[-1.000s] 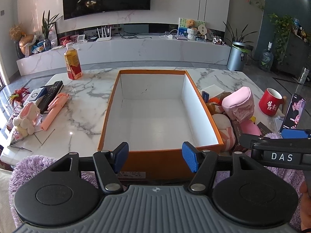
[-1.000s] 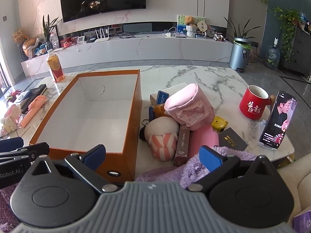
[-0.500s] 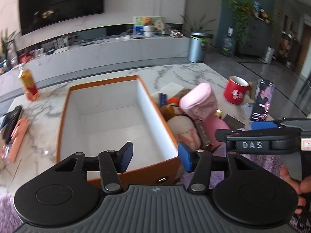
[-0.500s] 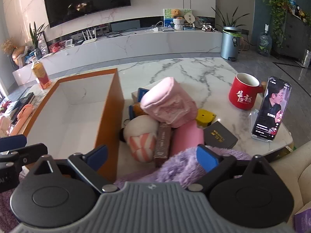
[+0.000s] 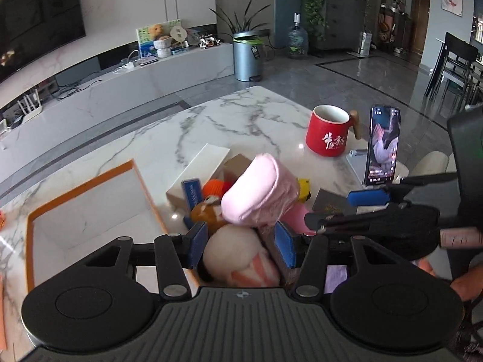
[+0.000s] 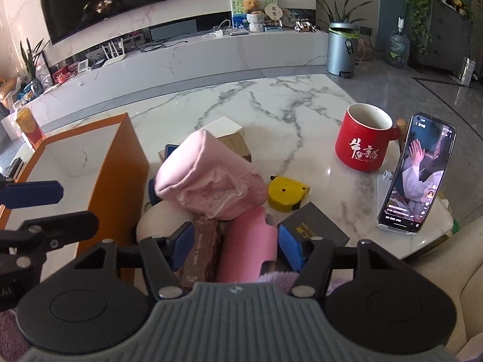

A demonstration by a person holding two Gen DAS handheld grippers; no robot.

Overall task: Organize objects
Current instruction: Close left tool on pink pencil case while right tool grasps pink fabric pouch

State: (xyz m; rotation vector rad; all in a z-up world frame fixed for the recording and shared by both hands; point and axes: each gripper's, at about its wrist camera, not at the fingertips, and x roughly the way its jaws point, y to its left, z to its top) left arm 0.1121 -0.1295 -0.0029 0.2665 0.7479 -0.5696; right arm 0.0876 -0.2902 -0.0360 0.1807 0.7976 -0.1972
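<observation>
A pile of small things lies on the marble table (image 5: 241,114) right of an orange box (image 5: 81,187) with a white inside. My left gripper (image 5: 240,249) is open. A round cream plush with pink stripes (image 5: 238,259) shows between its fingers, and the pads are not pressing it. A pink pouch (image 6: 205,181) lies on top of the pile. My right gripper (image 6: 237,246) is open and its jaws are closing. A brown box (image 6: 202,247) and a pink roll (image 6: 247,241) lie between them, untouched.
A yellow tape measure (image 6: 286,194) and a black box (image 6: 311,229) lie right of the pile. A red mug (image 6: 362,144) and a phone on a stand (image 6: 419,175) stand near the table's right edge. A white box (image 5: 199,172) lies behind the pile. Purple fluffy cloth (image 6: 271,277) is at the front.
Both grippers have swung right, from over the orange box to the pile beside it. Both pairs of jaws have narrowed, the right one more.
</observation>
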